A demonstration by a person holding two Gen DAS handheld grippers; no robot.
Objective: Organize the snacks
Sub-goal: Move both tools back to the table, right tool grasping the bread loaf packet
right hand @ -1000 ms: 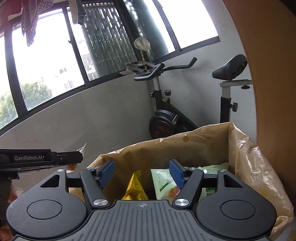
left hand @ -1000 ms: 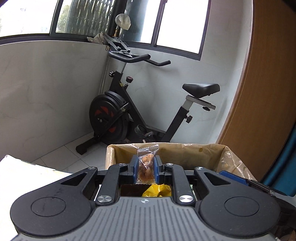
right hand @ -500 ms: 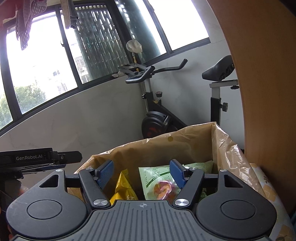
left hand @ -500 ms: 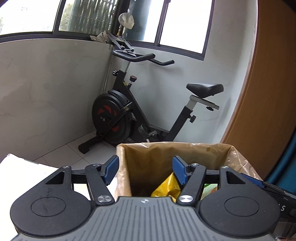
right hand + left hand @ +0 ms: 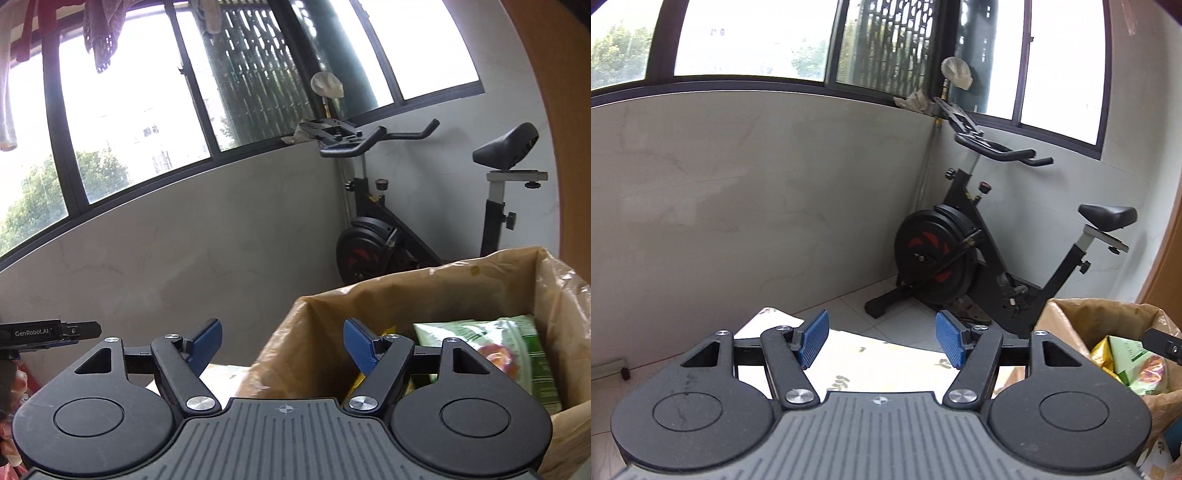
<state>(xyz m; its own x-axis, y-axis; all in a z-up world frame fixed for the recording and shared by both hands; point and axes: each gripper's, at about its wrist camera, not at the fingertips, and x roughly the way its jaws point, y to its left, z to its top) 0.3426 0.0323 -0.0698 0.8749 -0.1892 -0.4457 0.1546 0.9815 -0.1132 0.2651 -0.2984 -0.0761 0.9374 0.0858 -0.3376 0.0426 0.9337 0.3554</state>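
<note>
Currently the left gripper (image 5: 881, 341) has its blue pads spread with nothing between them; it hangs over the pale patterned table (image 5: 886, 360), near the table's far edge, and the lined box (image 5: 1067, 325) holding the snacks stands apart at the right edge of the left wrist view. The right gripper (image 5: 282, 343) has its jaws opening, with nothing between them; its right finger sits in front of the box's near wall, its left finger outside the box's left corner. Inside the box a green snack packet (image 5: 517, 339) leans against the right wall, with a yellow packet (image 5: 1102, 350) beside it. Open floor lies beyond the table's far edge up to the grey wall; an exercise bike (image 5: 960, 254) fills the corner behind the box. The box's floor, the lower part of both packets and the table's near edge are hidden by the gripper bodies; print on the packets is unreadable
</note>
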